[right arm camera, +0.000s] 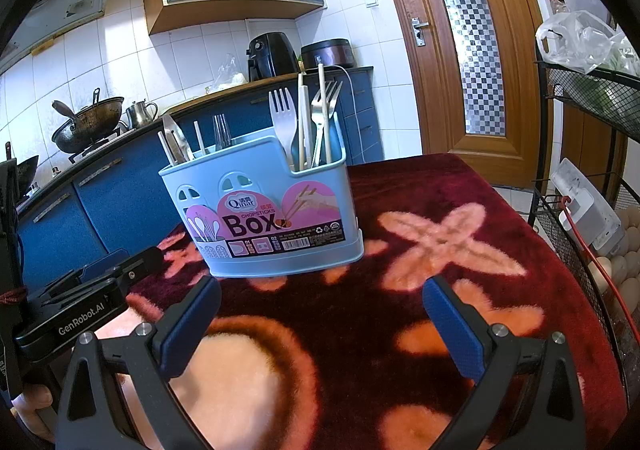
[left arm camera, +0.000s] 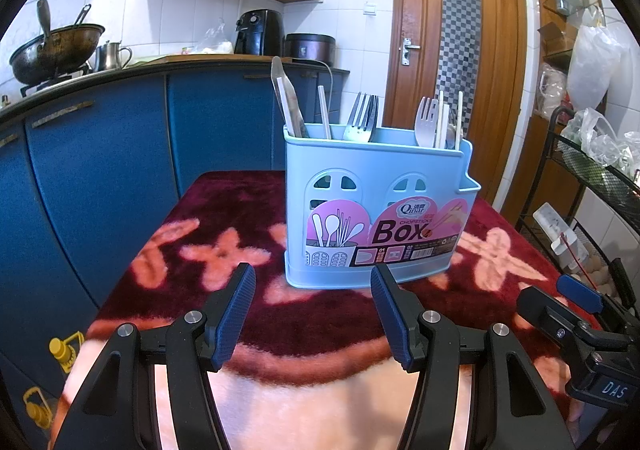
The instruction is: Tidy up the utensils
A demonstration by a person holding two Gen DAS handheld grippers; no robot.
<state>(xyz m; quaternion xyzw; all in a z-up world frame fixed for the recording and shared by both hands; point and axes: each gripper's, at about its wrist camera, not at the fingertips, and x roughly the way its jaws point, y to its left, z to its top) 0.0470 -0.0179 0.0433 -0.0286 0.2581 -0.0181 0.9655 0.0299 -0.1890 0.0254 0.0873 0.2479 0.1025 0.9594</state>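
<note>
The light-blue utensil box stands upright on the dark red, flower-patterned cloth, at about twelve o'clock from the left gripper and eleven o'clock from the right gripper. Both grippers are released, jaws spread wide with nothing between them, and both hover short of the box without touching it.

The compartments look mixed: in the left wrist view a flat metal blade and a pale chopstick share the ten o'clock end, a fork stands in the middle, and another fork sits among chopsticks at the one o'clock end. No utensil lies loose on the cloth, so the step in hand is probably picking one piece to re-sort. To do that well, I would come down from above, pinch one handle or one chopstick high up where it clears its neighbours, and lift it straight up (the box looks light and could tip, so the other gripper might steady a wall).

The sticker on the box reads "Qinar", "CHOPSTICKS" and "Box", with "01", "02" and a barcode below; its Chinese characters are too small to read. The left gripper body is printed "GenRobot.AI" in the right wrist view; the right gripper body shows "DAS".
</note>
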